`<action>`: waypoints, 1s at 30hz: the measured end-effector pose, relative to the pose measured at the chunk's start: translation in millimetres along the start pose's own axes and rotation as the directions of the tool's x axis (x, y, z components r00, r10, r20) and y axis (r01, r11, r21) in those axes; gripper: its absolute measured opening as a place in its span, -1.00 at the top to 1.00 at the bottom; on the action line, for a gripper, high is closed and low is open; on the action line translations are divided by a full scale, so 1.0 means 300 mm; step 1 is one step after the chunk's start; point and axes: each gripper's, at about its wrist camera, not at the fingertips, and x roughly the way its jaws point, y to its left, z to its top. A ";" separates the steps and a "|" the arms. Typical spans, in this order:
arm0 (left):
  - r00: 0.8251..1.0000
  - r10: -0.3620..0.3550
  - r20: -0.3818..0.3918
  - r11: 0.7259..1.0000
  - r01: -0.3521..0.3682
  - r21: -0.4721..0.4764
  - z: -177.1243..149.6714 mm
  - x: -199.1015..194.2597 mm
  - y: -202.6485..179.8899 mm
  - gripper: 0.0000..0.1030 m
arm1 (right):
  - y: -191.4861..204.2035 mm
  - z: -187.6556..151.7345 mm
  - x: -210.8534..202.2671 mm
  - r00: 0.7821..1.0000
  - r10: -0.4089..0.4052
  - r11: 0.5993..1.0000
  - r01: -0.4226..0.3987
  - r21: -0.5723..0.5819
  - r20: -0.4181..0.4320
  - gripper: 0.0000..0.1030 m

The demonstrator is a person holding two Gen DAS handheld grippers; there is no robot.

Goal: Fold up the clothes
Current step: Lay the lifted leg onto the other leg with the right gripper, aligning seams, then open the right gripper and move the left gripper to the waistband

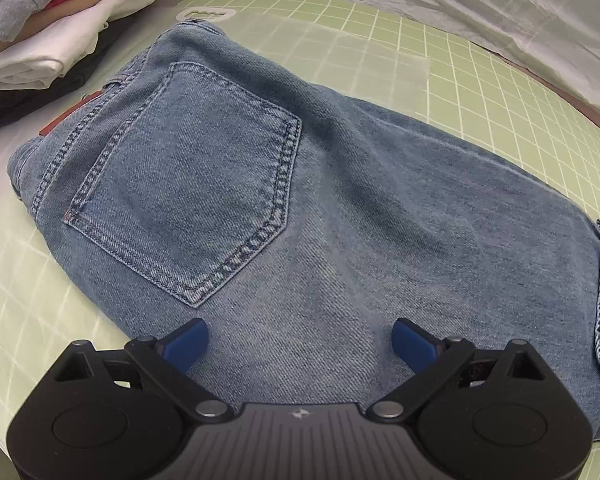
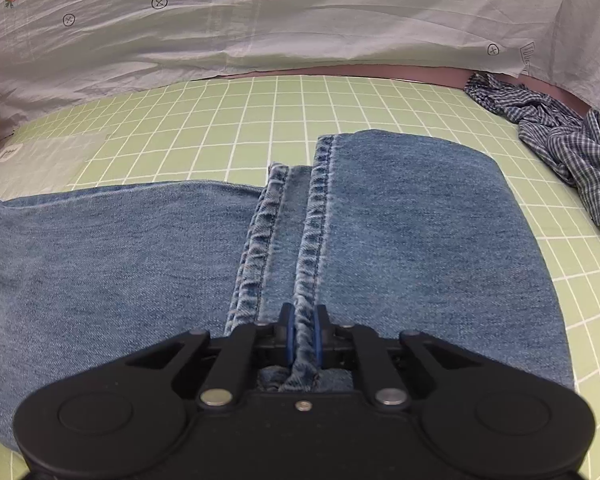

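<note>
My left gripper (image 1: 300, 344) hovers with jaws spread over the seat of the folded jeans (image 1: 260, 200) on the green grid mat (image 1: 380, 32), beside the stack of folded clothes (image 1: 48, 40). My right gripper (image 2: 303, 332) is clenched on the stitched leg hem (image 2: 316, 240). I judge the fold goes cleanest if I lift that hem evenly toward the waistband.

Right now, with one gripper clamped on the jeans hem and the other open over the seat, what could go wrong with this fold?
1. The right gripper pinches only the top hem near its end; the second hem beside it may stay behind, splitting the layers.
2. The left gripper hovers open above the jeans, pinning nothing, so a pull might drag the whole garment across the green mat.
3. The dragged denim may bump the folded stack.
</note>
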 end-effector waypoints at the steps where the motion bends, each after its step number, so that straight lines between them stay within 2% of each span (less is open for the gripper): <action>1: 1.000 0.000 0.000 1.000 0.000 -0.001 0.000 0.000 0.001 -0.91 | -0.003 0.004 -0.021 1.000 0.006 1.000 -0.006 0.003 0.017 0.90; 4: 1.000 0.000 -0.005 1.000 0.000 -0.006 0.003 0.005 0.003 -0.91 | -0.004 0.017 -0.101 0.997 0.040 0.999 -0.040 -0.001 0.067 0.90; 8: 1.000 0.002 -0.009 1.000 -0.002 -0.001 0.004 0.010 0.001 -0.91 | 0.009 0.022 -0.172 0.994 0.071 0.997 -0.067 -0.048 0.086 0.90; 15: 1.000 -0.001 -0.015 1.000 0.001 -0.012 0.008 0.021 0.003 -0.91 | 0.028 -0.044 -0.078 0.995 0.092 0.990 -0.096 -0.100 -0.043 0.89; 18: 1.000 0.002 -0.006 1.000 -0.002 -0.021 0.011 0.015 0.014 -0.91 | 0.036 -0.047 -0.070 0.996 0.076 0.990 -0.081 -0.118 -0.052 0.88; 20: 1.000 0.004 0.007 0.999 -0.004 -0.041 0.018 0.008 0.031 -0.91 | 0.039 -0.038 -0.077 0.996 0.070 0.989 -0.077 -0.126 -0.058 0.79; 21: 1.000 0.006 0.018 0.999 -0.005 -0.051 0.022 0.000 0.043 -0.91 | 0.039 -0.036 -0.081 0.996 0.065 0.989 -0.072 -0.127 -0.057 0.66; 22: 0.999 0.010 0.036 0.998 -0.007 -0.062 0.025 -0.011 0.059 -0.91 | 0.037 -0.035 -0.086 0.997 0.059 0.990 -0.065 -0.126 -0.051 0.28; 23: 0.998 0.014 0.055 0.997 -0.010 -0.074 0.029 -0.022 0.077 -0.91 | 0.034 -0.034 -0.092 0.998 0.054 0.991 -0.059 -0.122 -0.043 -0.01; 24: 0.997 0.023 0.073 0.996 -0.017 -0.090 0.033 -0.032 0.100 -0.91 | 0.030 -0.033 -0.100 0.998 0.053 0.992 -0.056 -0.116 -0.031 -0.59; 25: 0.995 0.034 0.090 0.994 -0.024 -0.107 0.037 -0.041 0.124 -0.91 | 0.026 -0.032 -0.108 0.999 0.051 0.993 -0.053 -0.109 -0.019 -0.85; 27: 0.991 0.057 0.122 0.989 -0.040 -0.145 0.042 -0.057 0.174 -0.91 | 0.018 -0.030 -0.124 0.999 0.048 0.994 -0.047 -0.096 0.005 -1.00; 30: 0.986 0.091 0.138 0.978 -0.063 -0.199 0.047 -0.060 0.255 -0.91 | 0.012 -0.025 -0.121 1.000 0.025 0.996 -0.024 -0.085 0.003 -1.00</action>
